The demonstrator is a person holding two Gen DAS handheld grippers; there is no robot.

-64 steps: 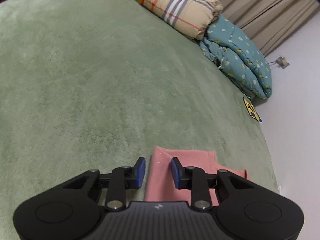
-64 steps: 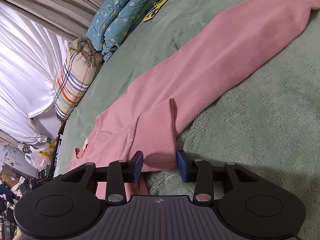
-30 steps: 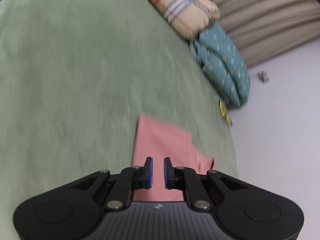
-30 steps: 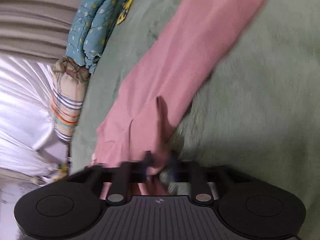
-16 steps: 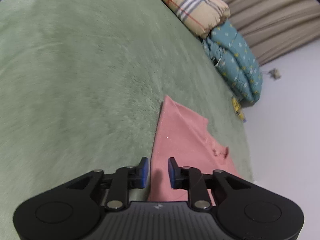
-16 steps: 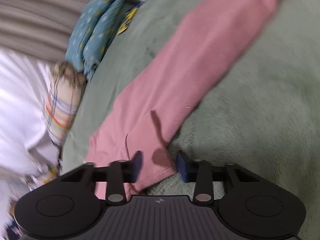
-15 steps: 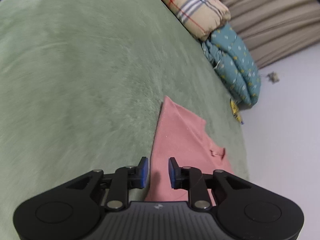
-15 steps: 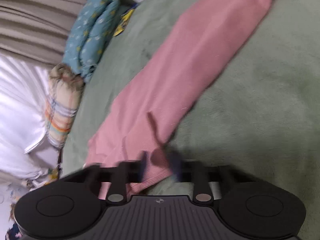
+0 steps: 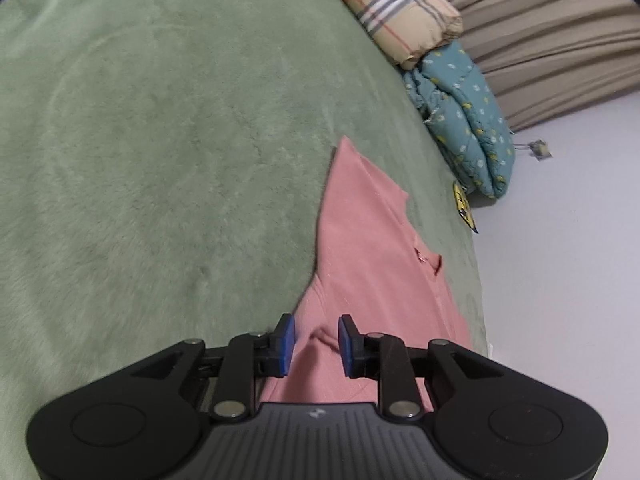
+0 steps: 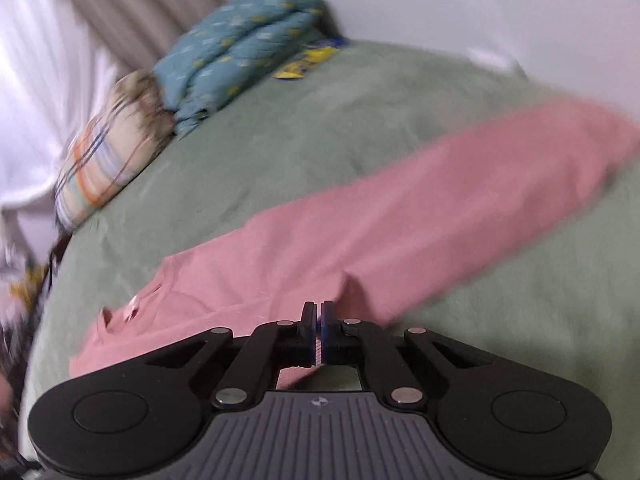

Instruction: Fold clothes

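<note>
A pink garment lies as a long folded strip on the green bed cover, its collar ahead and to the right in the left wrist view. My left gripper stands over the near end, blue pads apart, with a low ridge of the cloth between them. In the right wrist view, which is blurred, the pink garment runs from lower left to upper right. My right gripper is shut on a pinched-up fold of its near edge.
A rolled plaid quilt and a teal quilt lie along the far side of the bed, below beige curtains. A yellow tag marks the bed's right edge, beside a pale wall.
My right gripper has shut on the fold of pink cloth, and its view has swung and blurred. The left gripper has shifted along the garment with its pads the same distance apart.
</note>
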